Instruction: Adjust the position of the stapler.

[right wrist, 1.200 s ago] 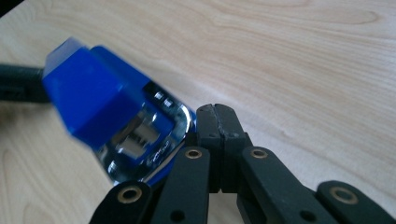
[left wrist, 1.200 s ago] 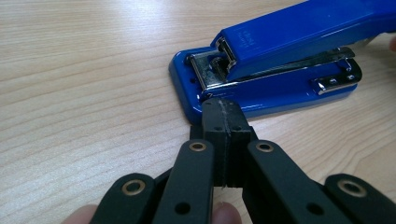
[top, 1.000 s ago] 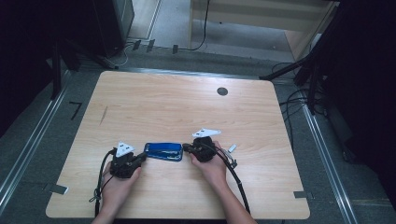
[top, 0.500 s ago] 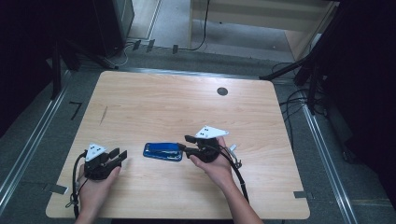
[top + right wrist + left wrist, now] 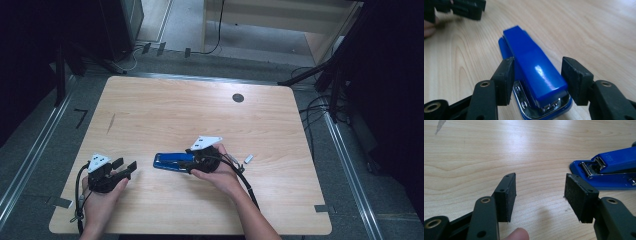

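Blue stapler (image 5: 172,161) lies flat near table (image 5: 200,115) centre-front. Right gripper (image 5: 536,75) jaws open, straddling its rear end; contact unclear. Left gripper (image 5: 540,192) jaws wide open, empty, on the table left of the stapler, apart from it.

Room's dim round the edges, light falls from overhead onto the table (image 5: 165,110). Glare streaks the stapler (image 5: 536,72) top. Soft shadows under both grippers' jaws. High view soft & grainy; gripper views sharp up close.
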Demonstrator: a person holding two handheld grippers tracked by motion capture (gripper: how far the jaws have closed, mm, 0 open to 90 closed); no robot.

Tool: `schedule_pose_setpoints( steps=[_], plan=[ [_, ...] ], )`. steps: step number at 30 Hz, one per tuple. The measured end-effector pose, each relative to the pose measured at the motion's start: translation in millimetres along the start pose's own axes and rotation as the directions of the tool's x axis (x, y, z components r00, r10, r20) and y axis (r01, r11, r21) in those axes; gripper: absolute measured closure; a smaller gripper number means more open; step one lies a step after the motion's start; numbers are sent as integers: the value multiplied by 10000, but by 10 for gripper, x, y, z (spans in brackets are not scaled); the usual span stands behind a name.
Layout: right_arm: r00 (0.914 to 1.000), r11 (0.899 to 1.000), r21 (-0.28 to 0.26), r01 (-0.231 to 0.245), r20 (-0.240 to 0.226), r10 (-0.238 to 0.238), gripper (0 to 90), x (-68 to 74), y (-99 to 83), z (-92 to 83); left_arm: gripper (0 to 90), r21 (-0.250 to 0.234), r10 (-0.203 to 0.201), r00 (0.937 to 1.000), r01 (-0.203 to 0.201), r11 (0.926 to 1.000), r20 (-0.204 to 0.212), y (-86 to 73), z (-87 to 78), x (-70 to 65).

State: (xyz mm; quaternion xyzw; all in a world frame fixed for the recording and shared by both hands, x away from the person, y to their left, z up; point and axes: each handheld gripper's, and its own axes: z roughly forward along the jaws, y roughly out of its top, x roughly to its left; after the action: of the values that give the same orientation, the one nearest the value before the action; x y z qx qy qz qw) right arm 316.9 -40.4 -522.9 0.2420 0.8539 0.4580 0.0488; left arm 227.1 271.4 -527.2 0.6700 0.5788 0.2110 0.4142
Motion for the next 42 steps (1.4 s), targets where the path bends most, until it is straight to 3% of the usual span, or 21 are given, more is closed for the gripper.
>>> schedule_pose_setpoints(
  steps=[1,5,10,12,15,19,30,42],
  plan=[
    [9999,9998,159,152,-23,-152,476,-2,-16,44,430,19,-123,9999,122,9999,50,0,5,3],
    [9991,9992,-54,386,-169,-387,505,6,-18,96,424,69,-348,9993,347,9994,129,2,7,26],
    [9957,9964,-22,845,-377,-845,545,24,11,137,419,128,-350,9993,349,9993,110,4,11,28],
    [9948,9966,103,820,-608,-812,578,6,16,127,416,139,-384,9992,383,9992,106,5,13,31],
    [9899,9924,297,1194,-801,-1167,640,35,5,98,411,160,-403,9991,401,9991,125,3,13,28],
    [9859,9853,662,1576,-674,-1532,664,126,10,65,410,171,-310,9994,307,9994,156,2,17,14],
    [9881,9870,620,1485,-499,-1455,668,178,-167,-154,426,119,-328,9993,325,9994,200,-6,8,1],
    [9853,9845,538,1670,-445,-1647,668,284,-382,-401,427,82,-48,9993,45,10000,372,-27,1,-86]
  ],
)
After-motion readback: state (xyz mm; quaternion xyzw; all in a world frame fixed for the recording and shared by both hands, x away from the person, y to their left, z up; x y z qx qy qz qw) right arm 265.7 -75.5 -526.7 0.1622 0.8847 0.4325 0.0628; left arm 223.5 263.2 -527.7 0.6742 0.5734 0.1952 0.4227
